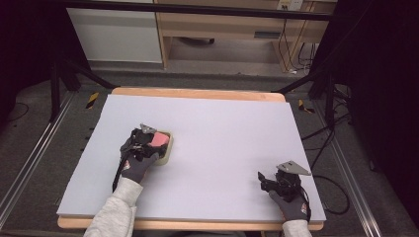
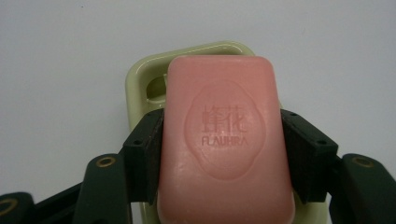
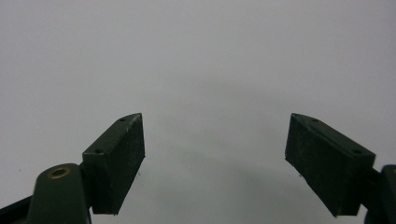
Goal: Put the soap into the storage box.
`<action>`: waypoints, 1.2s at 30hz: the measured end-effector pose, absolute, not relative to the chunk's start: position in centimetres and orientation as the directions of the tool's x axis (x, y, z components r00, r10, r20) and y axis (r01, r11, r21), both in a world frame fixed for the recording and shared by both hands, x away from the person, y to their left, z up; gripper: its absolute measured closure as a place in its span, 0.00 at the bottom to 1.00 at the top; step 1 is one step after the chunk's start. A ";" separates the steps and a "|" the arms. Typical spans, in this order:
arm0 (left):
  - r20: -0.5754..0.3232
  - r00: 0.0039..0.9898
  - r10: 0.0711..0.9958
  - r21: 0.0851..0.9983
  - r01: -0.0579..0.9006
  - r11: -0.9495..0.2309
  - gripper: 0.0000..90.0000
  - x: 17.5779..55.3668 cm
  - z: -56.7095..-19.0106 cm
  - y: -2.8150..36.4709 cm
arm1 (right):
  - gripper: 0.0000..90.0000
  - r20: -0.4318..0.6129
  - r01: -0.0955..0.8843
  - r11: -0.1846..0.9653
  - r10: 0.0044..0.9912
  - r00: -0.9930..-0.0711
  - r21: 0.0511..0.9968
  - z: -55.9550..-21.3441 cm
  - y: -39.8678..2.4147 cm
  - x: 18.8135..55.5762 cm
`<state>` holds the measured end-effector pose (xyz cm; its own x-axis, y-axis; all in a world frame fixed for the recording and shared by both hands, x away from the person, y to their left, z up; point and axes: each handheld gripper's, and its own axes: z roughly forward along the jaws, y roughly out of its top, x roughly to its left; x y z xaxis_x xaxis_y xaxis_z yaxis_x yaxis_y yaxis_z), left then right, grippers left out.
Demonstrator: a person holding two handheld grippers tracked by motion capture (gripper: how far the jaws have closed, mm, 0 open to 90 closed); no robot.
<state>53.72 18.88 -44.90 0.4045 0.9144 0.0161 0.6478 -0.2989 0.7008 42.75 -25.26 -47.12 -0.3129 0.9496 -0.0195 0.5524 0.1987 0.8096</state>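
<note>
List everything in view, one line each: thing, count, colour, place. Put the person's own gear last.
soap bar: one, pink, stamped oval on top, over the soap dish, clamped at its long sides
soap dish: one, pale green, on the white sheet, left of centre
white sheet: one, covers the table top
table: one, light wood edge showing round the sheet
left gripper: one, black, shut on the soap bar
right gripper: one, black, jaws open with nothing between them, near the table's right front corner
gloved hands: two, dark gloves, grey sleeves
</note>
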 end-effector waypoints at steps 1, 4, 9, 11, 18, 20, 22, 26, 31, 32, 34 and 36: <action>0.017 0.403 0.915 0.701 0.647 -0.298 0.41 53.7 -44.9 18.9 | 0.22 -0.020 0.552 0.199 0.950 -0.313 0.810 -47.1 -25.3 42.8; 0.016 0.401 0.916 0.703 0.647 -0.296 0.41 53.8 -44.9 18.9 | 0.22 -0.016 0.554 0.197 0.950 -0.313 0.809 -47.1 -25.2 42.7; 0.026 0.402 0.915 0.695 0.651 -0.306 0.41 53.8 -45.2 18.7 | 0.22 -0.018 0.554 0.198 0.949 -0.314 0.809 -47.1 -25.3 42.7; 0.024 0.401 0.916 0.692 0.654 -0.305 0.41 53.9 -45.2 18.7 | 0.22 -0.017 0.554 0.198 0.949 -0.314 0.808 -47.1 -25.2 42.7; 0.018 0.400 0.916 0.692 0.656 -0.300 0.41 53.8 -45.3 18.8 | 0.22 -0.020 0.551 0.199 0.949 -0.314 0.810 -47.1 -25.2 42.7; 0.015 0.401 0.916 0.694 0.655 -0.298 0.41 53.8 -45.3 18.8 | 0.22 -0.020 0.550 0.200 0.949 -0.315 0.811 -47.1 -25.2 42.7; 0.007 0.401 0.916 0.702 0.651 -0.290 0.39 53.7 -45.1 18.9 | 0.22 -0.021 0.550 0.200 0.949 -0.314 0.811 -47.1 -25.2 42.7; 0.004 0.408 0.913 0.711 0.641 -0.289 0.38 53.4 -44.5 19.0 | 0.21 -0.020 0.551 0.199 0.950 -0.312 0.811 -47.1 -25.2 42.7; 0.007 0.410 0.912 0.726 0.625 -0.286 0.35 52.8 -43.9 19.1 | 0.21 -0.017 0.554 0.193 0.952 -0.306 0.810 -47.1 -25.2 42.7; 0.005 0.409 0.912 0.733 0.619 -0.282 0.34 52.7 -43.7 19.2 | 0.21 -0.017 0.554 0.192 0.952 -0.306 0.810 -47.1 -25.2 42.7; 0.005 0.411 0.911 0.742 0.609 -0.279 0.33 52.4 -43.4 19.3 | 0.21 -0.014 0.554 0.189 0.953 -0.304 0.810 -47.1 -25.3 42.7; 0.003 0.415 0.910 0.749 0.602 -0.277 0.32 52.0 -43.1 19.4 | 0.21 -0.017 0.553 0.191 0.953 -0.304 0.811 -47.1 -25.3 42.7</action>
